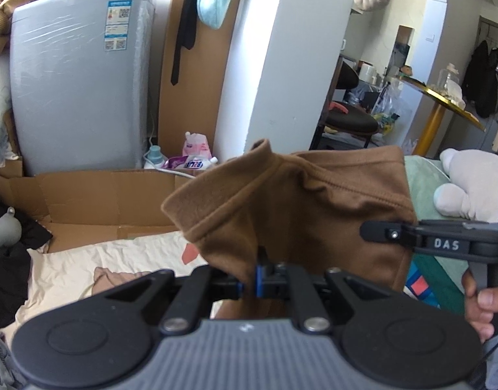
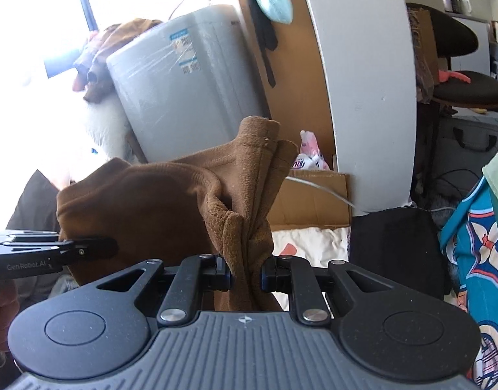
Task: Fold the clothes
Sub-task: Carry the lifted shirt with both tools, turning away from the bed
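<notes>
Now the brown garment (image 1: 300, 208) hangs in the air at mid-frame in both views, above the pale printed bed sheet (image 1: 96, 269) at lower left. The left gripper (image 1: 258, 279) has its jaws nearly closed on a thin edge of the cloth; the right gripper (image 2: 247, 274) pinches a thicker bunch of folds, jaws slightly apart around it. To fold well, I judge both hands should pull apart until the slack between them smooths, keep level, then lower the cloth flat onto the sheet.
</notes>
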`<action>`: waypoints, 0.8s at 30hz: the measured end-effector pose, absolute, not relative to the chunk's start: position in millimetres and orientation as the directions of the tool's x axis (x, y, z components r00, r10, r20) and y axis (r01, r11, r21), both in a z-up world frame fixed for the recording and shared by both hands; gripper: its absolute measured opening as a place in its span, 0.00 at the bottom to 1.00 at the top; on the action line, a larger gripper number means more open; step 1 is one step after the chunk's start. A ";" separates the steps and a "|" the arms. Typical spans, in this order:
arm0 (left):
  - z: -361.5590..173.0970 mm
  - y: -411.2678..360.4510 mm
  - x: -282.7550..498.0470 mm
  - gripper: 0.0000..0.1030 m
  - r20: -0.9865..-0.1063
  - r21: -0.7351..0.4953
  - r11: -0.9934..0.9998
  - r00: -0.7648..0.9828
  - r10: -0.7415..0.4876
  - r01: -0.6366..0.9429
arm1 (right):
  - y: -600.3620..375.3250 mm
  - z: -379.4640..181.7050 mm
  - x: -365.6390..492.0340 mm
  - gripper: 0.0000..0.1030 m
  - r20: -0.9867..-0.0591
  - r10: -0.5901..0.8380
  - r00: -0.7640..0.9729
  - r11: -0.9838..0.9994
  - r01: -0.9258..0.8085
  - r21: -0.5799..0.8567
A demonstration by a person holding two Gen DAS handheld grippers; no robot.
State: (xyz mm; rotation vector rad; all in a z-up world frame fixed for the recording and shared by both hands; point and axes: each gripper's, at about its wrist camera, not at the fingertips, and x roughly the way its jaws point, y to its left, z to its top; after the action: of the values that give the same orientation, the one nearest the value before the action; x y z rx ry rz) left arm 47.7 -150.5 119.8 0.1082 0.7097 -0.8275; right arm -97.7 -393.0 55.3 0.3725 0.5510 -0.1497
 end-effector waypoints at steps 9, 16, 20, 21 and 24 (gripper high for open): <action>121.0 -182.2 58.7 0.08 -0.639 -0.163 0.627 0.403 -0.655 0.762 | -416.5 45.1 -98.9 0.15 -0.565 -0.076 0.822 0.919 0.277 0.280; 123.7 -212.8 75.0 0.08 -0.644 -0.171 0.582 0.357 -0.677 0.795 | -442.0 46.8 -102.6 0.15 -0.556 -0.125 0.822 0.908 0.320 0.269; 117.2 -235.0 83.3 0.08 -0.644 -0.175 0.556 0.332 -0.689 0.813 | -457.7 41.3 -99.6 0.15 -0.569 -0.148 0.809 0.897 0.352 0.268; 114.2 -240.4 85.2 0.08 -0.645 -0.175 0.550 0.327 -0.691 0.817 | -462.0 40.6 -98.9 0.15 -0.571 -0.145 0.808 0.890 0.359 0.281; 105.2 -256.1 93.0 0.08 -0.646 -0.189 0.533 0.305 -0.700 0.824 | -471.9 38.6 -95.8 0.15 -0.579 -0.166 0.798 0.880 0.385 0.278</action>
State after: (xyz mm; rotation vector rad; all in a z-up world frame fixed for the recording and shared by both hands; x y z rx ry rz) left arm 93.0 -256.1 105.2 0.1908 0.7493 -1.0173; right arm -95.8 -471.9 38.6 0.3991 0.5753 -0.3043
